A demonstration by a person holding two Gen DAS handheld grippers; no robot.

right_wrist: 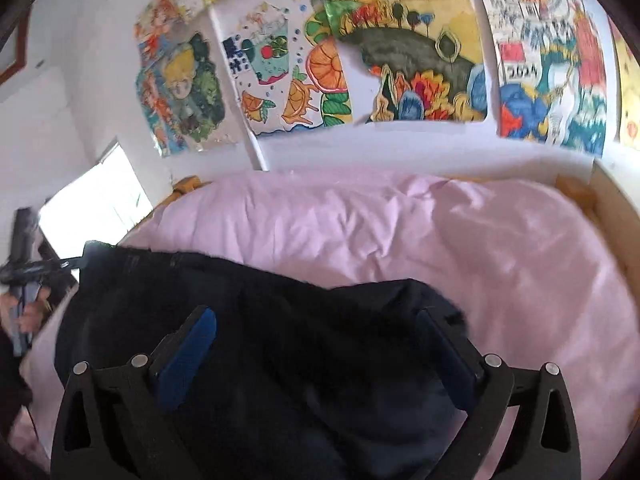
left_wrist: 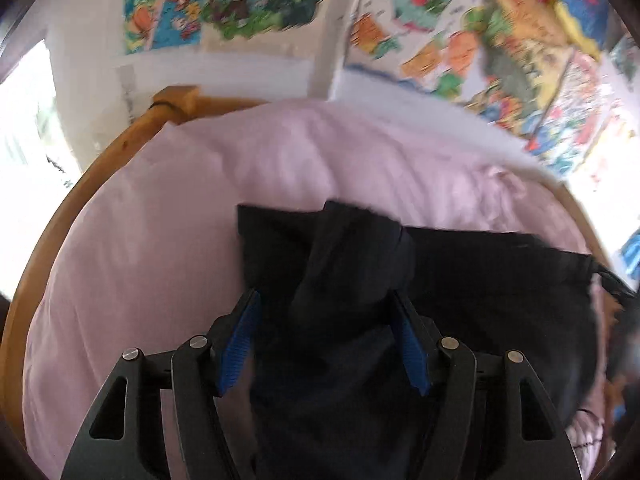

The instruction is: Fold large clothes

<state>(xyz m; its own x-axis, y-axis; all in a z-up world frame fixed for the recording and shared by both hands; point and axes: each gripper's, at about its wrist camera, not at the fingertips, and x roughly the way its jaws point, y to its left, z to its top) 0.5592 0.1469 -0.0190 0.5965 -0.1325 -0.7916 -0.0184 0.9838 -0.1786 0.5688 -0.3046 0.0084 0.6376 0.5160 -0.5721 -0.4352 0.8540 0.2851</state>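
Left wrist view: left gripper (left_wrist: 326,312), fingers spread, dark garment (left_wrist: 460,280) bunched between, grip uncertain. Right gripper (right_wrist: 316,328): fingers wide, garment beneath, not pinched. Garment lies on pink bed (right_wrist: 440,240). Progress: partly folded, apparently; final folds and smoothing remain.

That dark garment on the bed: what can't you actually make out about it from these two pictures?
- What garment it is: the dark garment is bunched and motion-blurred in both views.
- Whether the left tongs pinch it: cloth fills the gap and hides the contact.
- The same for the right tongs.
- Its near edge: cut off at the bottom, behind the tongs.
- The pink bedding beneath it: covered.
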